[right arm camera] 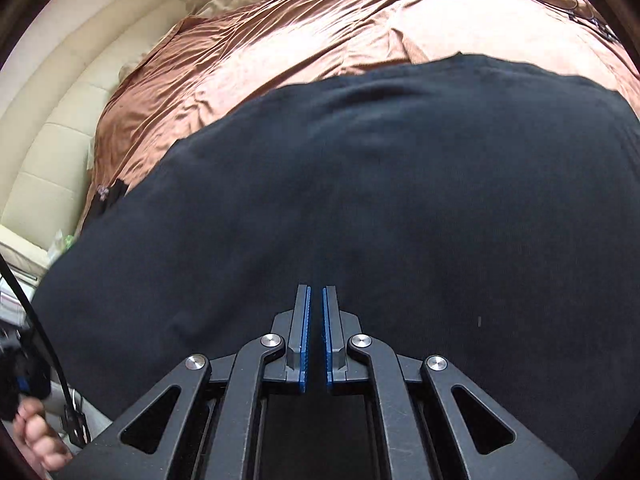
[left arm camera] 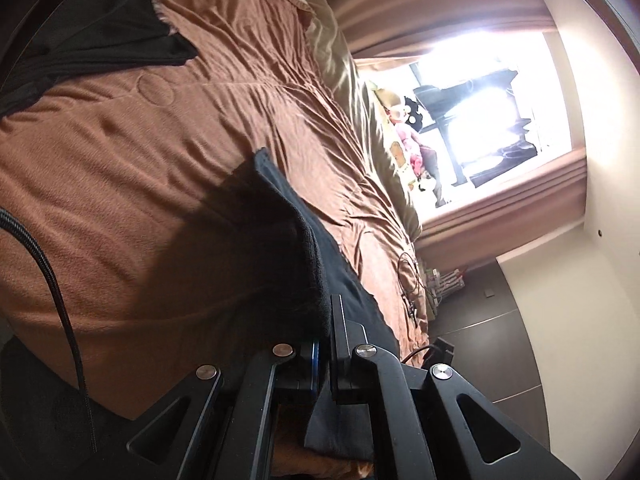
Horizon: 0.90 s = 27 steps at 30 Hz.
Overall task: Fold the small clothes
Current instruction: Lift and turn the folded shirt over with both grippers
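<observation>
A black garment (right arm camera: 360,200) lies spread flat on the brown bedspread (right arm camera: 280,40) and fills most of the right wrist view. My right gripper (right arm camera: 316,292) hovers just over it, jaws nearly closed with a thin gap, nothing between them. In the left wrist view my left gripper (left arm camera: 326,304) is shut on an edge of the black garment (left arm camera: 280,248) and holds it lifted off the bedspread (left arm camera: 140,160), the cloth hanging in a fold over the fingers.
Another dark cloth (left arm camera: 92,32) lies on the bed at the upper left. Cream pillows (left arm camera: 340,52) and a padded headboard (right arm camera: 52,128) line the bed's far side. A cable (left arm camera: 408,276) lies near the bed's edge, by a bright window (left arm camera: 480,100).
</observation>
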Motion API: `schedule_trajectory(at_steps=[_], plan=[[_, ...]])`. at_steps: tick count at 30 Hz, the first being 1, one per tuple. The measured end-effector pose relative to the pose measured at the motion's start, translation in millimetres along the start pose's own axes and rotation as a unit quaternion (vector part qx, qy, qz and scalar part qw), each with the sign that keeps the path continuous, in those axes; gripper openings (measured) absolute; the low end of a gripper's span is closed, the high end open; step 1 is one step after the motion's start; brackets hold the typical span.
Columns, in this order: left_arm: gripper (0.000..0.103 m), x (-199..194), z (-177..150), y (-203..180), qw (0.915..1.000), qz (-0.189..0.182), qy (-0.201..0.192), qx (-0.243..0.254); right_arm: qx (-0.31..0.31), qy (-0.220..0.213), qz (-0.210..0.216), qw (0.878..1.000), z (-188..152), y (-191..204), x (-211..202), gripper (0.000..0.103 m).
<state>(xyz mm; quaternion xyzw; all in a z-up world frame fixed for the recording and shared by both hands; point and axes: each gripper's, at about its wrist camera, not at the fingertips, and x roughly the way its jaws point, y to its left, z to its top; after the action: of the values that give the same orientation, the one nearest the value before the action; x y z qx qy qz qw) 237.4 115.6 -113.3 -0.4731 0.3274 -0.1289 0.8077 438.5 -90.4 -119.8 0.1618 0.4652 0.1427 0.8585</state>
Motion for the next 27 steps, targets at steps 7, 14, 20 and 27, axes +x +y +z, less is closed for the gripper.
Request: schedule_trajectory(at_steps=[7, 14, 20, 27], plan=[[0.003, 15, 4, -41, 0.9992, -0.008, 0.006, 0.040, -0.003, 0.000, 0.008, 1.000, -31, -7, -14, 0.001], [0.003, 23, 1, -71, 0.9970, -0.019, 0.014, 0.073, 0.003, 0.000, 0.036, 0.999, -60, -7, -23, 0.001], [0.003, 32, -3, -98, 0.9943, -0.031, 0.022, 0.099, 0.001, 0.004, 0.058, 0.998, -82, -12, -26, 0.001], [0.003, 49, -12, -133, 0.9897, -0.046, 0.040, 0.130, 0.002, -0.031, 0.060, 0.998, -93, -24, -54, 0.001]])
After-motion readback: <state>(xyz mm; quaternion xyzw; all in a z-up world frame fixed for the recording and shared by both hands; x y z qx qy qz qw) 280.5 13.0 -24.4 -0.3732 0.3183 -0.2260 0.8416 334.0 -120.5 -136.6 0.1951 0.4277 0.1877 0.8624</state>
